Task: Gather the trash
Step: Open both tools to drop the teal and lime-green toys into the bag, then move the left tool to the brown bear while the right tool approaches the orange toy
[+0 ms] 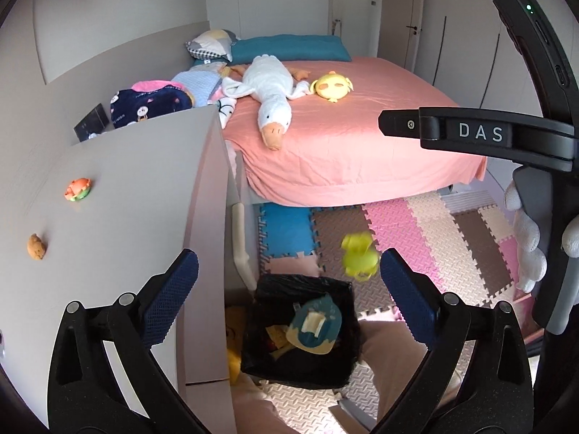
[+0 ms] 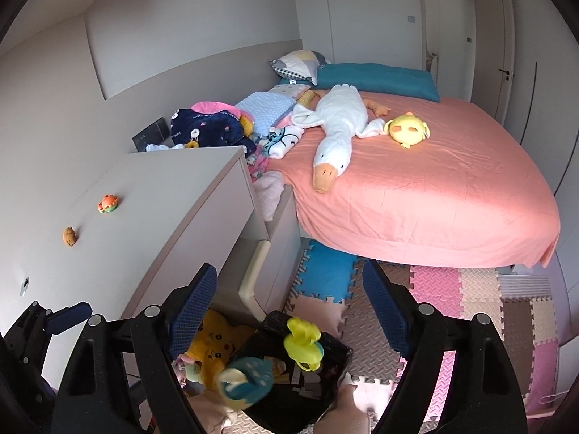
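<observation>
A black-lined trash bin stands on the foam floor mat beside the dresser; it also shows in the right wrist view. A blue round toy lies in it, blurred in the right wrist view. A yellow-green toy is blurred in mid-air above the bin, also in the right wrist view. My left gripper is open and empty above the bin. My right gripper is open and empty above the bin too. An orange toy and a brown toy sit on the dresser top.
The beige dresser stands left of the bin. A pink bed carries a white goose plush and a yellow plush. A yellow plush lies beside the bin. Coloured foam tiles cover the floor.
</observation>
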`<action>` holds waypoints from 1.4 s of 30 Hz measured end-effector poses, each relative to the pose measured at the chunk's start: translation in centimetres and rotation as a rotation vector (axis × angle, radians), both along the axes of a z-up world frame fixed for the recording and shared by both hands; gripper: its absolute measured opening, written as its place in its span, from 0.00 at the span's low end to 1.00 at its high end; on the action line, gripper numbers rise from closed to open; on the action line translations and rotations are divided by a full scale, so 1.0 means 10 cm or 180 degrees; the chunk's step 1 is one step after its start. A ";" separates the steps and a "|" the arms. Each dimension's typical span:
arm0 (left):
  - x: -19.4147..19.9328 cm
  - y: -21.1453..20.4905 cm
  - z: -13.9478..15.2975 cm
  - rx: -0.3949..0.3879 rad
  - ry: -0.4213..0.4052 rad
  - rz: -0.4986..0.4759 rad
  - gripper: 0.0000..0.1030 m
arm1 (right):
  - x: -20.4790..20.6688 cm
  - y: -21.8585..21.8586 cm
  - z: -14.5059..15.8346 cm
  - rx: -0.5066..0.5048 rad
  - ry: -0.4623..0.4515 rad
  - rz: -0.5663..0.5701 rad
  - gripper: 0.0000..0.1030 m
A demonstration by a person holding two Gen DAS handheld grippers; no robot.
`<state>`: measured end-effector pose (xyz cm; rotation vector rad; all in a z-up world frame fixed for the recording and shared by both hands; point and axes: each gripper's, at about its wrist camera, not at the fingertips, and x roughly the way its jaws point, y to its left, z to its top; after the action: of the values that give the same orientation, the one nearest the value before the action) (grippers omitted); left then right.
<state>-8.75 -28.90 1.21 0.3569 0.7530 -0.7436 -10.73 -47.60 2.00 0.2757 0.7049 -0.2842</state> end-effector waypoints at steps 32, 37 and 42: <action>0.46 0.35 -0.08 0.0064 0.0043 0.0216 0.94 | 0.73 0.45 -0.06 0.0099 0.0030 0.0392 0.80; 0.61 0.56 -0.07 0.0039 0.0039 0.0349 0.94 | 0.94 0.66 -0.06 0.0079 0.0039 0.0525 0.80; 0.76 0.78 -0.08 0.0004 0.0048 0.0517 0.94 | 1.12 0.85 -0.06 0.0077 0.0029 0.0636 0.80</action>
<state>-1.20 -21.13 0.40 0.2878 0.7870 -0.5935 0.48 -39.10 1.41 0.2251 0.7393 -0.0867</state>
